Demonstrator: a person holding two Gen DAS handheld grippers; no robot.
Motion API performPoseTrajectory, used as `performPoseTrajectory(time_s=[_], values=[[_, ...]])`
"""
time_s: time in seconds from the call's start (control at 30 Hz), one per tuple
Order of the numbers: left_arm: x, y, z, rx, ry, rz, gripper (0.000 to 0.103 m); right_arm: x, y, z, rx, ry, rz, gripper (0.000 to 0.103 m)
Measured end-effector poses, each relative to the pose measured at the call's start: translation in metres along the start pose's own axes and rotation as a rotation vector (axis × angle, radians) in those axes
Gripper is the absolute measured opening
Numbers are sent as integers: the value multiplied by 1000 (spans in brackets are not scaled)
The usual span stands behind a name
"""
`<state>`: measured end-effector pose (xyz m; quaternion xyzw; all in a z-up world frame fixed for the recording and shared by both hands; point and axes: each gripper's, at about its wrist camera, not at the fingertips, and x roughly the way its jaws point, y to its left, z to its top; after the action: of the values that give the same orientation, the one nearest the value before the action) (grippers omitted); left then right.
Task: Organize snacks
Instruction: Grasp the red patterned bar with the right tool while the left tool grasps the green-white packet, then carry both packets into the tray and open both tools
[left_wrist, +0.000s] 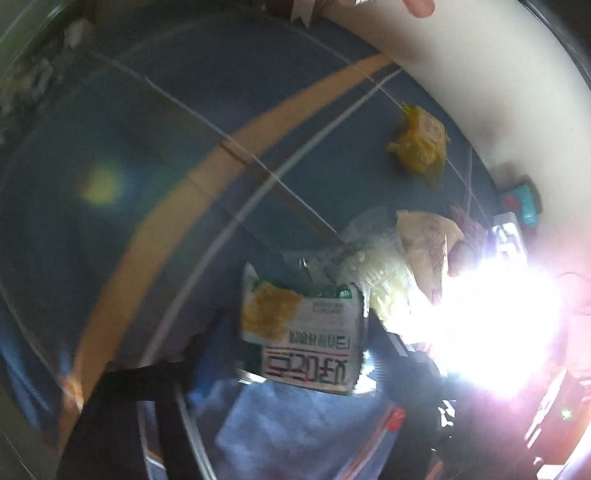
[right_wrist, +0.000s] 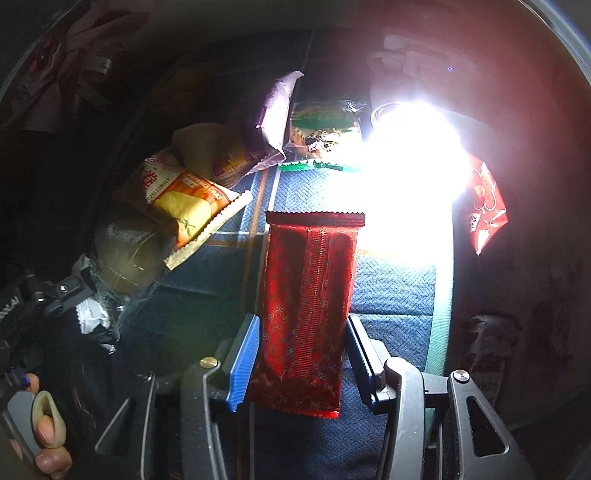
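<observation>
I am straddling the red foil snack packet (right_wrist: 306, 314) with the right gripper (right_wrist: 301, 360), jaws spread, pads not yet pinching. It is lying on the blue tablecloth (right_wrist: 391, 288). Light, crinkly, likely slippery; I am aiming mid-body. Left gripper's state I cannot tell.

On the right wrist view, a wrapper (right_wrist: 306, 306) lies on the cloth (right_wrist: 391, 295), its near end between the jaws. Far left of it sits a chip bag (right_wrist: 184, 206), with a jar (right_wrist: 129, 254) nearer. Beyond lie a pouch (right_wrist: 275, 114) and cake (right_wrist: 325, 127), side by side.
</observation>
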<state>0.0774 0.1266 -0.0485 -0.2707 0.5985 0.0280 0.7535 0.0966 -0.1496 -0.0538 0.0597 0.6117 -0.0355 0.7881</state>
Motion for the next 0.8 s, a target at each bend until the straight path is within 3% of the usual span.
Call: performPoseTrajectory(time_s=[0.1,0.17,0.27,0.4,0.43,0.5,0.53,0.57,0.7,0.8], values=[[-6,7,0,-8,-17,-12,60,-3,-7,-4,1,-4,12,44],[-13,10,-4,-10,-28,-14,56,-8,-11,-4,0,-13,23,26],[-24,9,-7,-8,-50,-14,56,-17,-11,-2,-6,-27,56,20],[-38,8,-16,-7,-92,-5,56,-23,-12,-2,0,-41,67,21],[-40,8,-21,-8,-101,-1,56,-21,-13,-1,11,-35,83,22],[-42,0,-31,-8,-121,25,56,-15,-17,0,37,-22,105,43],[-44,-3,-33,-7,-131,44,56,-13,-16,0,41,-15,90,71],[-46,-3,-35,-4,-143,63,56,-8,-15,1,44,-20,70,80],[-51,-4,-40,-4,-153,83,56,0,-1,4,10,-25,53,80],[-64,-3,-38,-1,-154,105,56,11,15,3,-45,-20,-19,80]])
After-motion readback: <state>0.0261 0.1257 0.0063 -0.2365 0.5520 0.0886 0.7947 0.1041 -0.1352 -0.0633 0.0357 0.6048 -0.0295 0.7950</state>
